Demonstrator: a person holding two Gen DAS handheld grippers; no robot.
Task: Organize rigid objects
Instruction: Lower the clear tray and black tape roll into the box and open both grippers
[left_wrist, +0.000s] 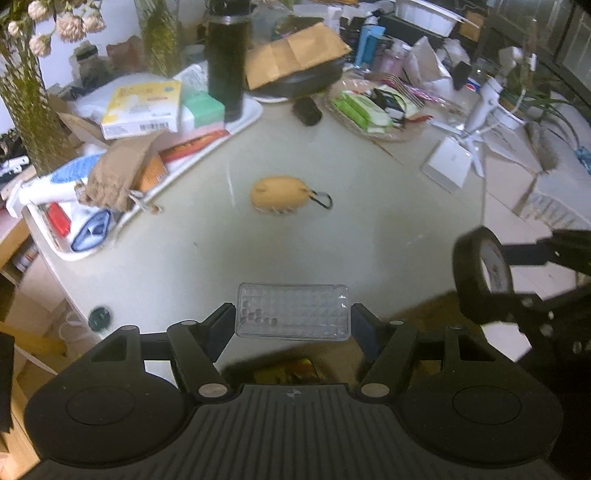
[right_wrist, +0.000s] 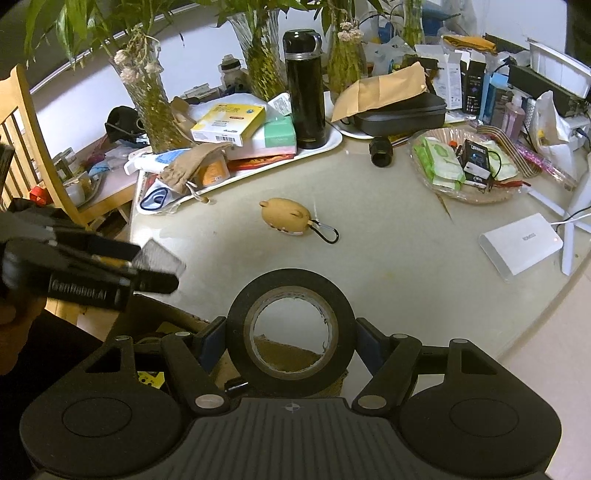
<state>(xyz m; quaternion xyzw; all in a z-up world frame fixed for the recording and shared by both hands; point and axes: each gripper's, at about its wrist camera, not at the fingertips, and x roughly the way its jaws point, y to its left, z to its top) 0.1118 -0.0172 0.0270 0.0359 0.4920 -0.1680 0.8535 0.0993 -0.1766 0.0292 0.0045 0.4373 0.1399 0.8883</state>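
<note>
At the left of my left view sits the white tray (left_wrist: 236, 125), heaped with boxes, a brown pouch (left_wrist: 114, 173) and the black flask (left_wrist: 226, 62). Low in the centre, my left gripper (left_wrist: 292, 314) holds a clear plastic case (left_wrist: 292, 311) by its short ends, the fingers (left_wrist: 218, 325) at middling width and pressed against it. Above it, mid-frame on the bare table (left_wrist: 369, 229), lies the tan pig-shaped case (left_wrist: 279, 194) with its carabiner. At the right edge my right gripper shows side-on, carrying the black tape roll (left_wrist: 480, 275).

In the right view my left gripper (right_wrist: 159, 266) comes in at mid-left, blurred, so I can only guess that the grey slab at its tip is the same clear case. The tray (right_wrist: 325, 144) runs across the upper left, the pig case (right_wrist: 286, 218) lies at centre, and the tape roll (right_wrist: 291, 332) stands on edge at lower centre in my right gripper (right_wrist: 291, 332), fingers (right_wrist: 210, 339) clamped on its outer rim. A wicker basket (right_wrist: 472, 197) of packets sits upper right and a white box (right_wrist: 521, 243) at mid-right.

Both loads look to be off the table, near its front edge. The clear case is slick and held only at its ends; a tilt could let it pivot or slide out. The tape is round, so a glancing grip could roll it free, and it would run off the edge. The tray is crowded: setting anything there risks toppling the flask or pushing boxes off.
</note>
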